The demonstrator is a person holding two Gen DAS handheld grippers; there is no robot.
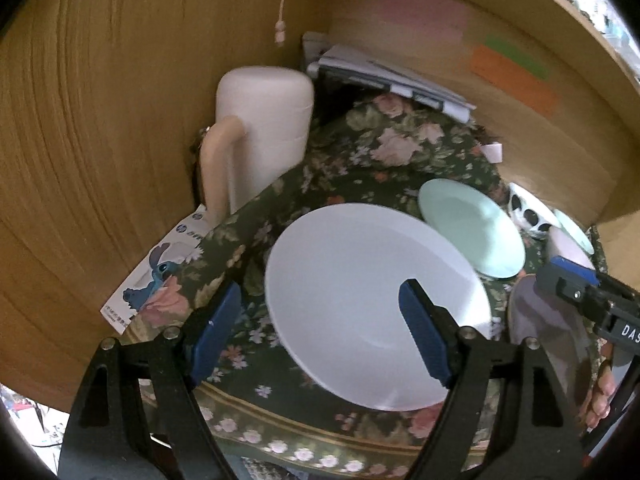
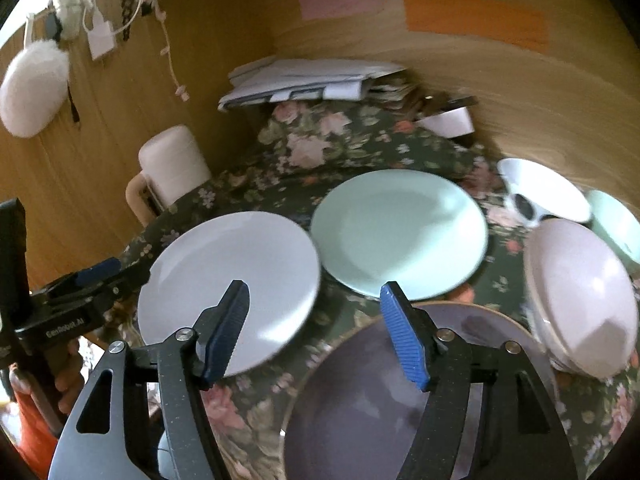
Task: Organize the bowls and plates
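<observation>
Nearest in the right wrist view, the right tongs (image 2: 314, 332) are spread wide and grasp nothing, held above a grey plate (image 2: 360, 400) at 6 o'clock on the floral cloth (image 2: 360, 140) of the counter. In the left wrist view the left tongs (image 1: 320, 332) are likewise released, with a white plate (image 1: 360, 300) seen between their fingers. Beyond, at 12 o'clock in the right view, a mint plate (image 2: 400, 232) lies just beside the white plate (image 2: 228, 284). At 3 o'clock a pink bowl (image 2: 584, 296) is seen tilted, with a spotted bowl (image 2: 540, 192) and a mint bowl (image 2: 616, 224) behind it. Farthest, a white jug (image 1: 264, 120) and papers (image 2: 312, 76) are seen by the wooden wall.
</observation>
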